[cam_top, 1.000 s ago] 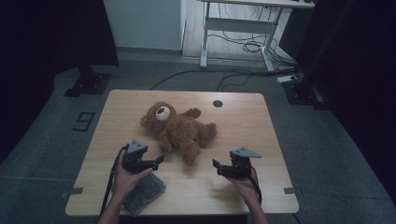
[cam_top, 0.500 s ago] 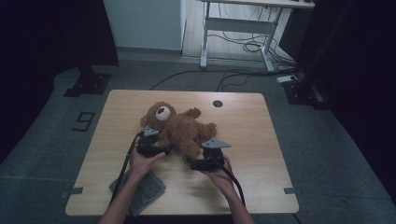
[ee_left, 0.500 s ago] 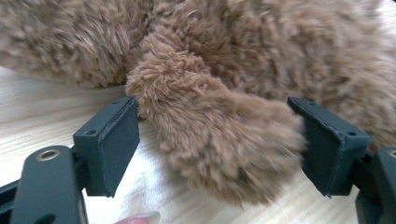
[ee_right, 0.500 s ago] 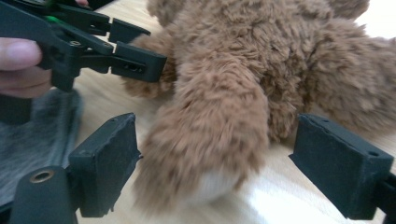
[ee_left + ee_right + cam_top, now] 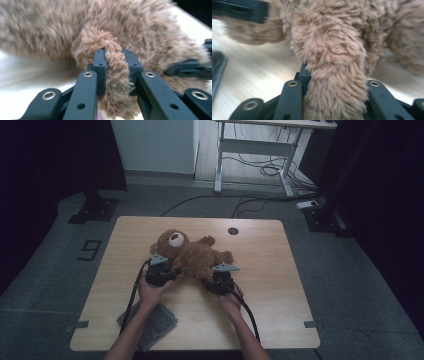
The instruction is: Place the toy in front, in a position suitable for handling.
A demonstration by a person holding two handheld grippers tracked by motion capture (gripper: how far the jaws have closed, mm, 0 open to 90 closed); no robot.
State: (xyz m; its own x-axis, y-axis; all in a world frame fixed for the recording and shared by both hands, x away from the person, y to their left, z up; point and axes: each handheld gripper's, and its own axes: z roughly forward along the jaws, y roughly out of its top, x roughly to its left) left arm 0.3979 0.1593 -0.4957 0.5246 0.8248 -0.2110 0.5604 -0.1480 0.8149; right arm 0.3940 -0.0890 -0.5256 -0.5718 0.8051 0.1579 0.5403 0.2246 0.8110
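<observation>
A brown teddy bear (image 5: pixel 192 257) lies on its back in the middle of the wooden table (image 5: pixel 280 285), head toward the far left. My left gripper (image 5: pixel 167 271) sits at the bear's near-left side. In the left gripper view its jaws (image 5: pixel 116 62) are shut on a furry limb of the teddy bear (image 5: pixel 117 82). My right gripper (image 5: pixel 214 281) is at the bear's near-right side. In the right gripper view a thick limb of the teddy bear (image 5: pixel 334 82) fills the gap between the jaws, which press on both sides of it.
A folded grey cloth (image 5: pixel 147 322) lies near the table's front-left edge, beside the left forearm. A round cable hole (image 5: pixel 233 230) is at the table's far edge. Cables trail from both grippers toward the front. A white desk frame (image 5: pixel 250 150) stands beyond.
Both hands have moved forward from the table's near part to the bear. Each gripper has closed on one of its limbs.
</observation>
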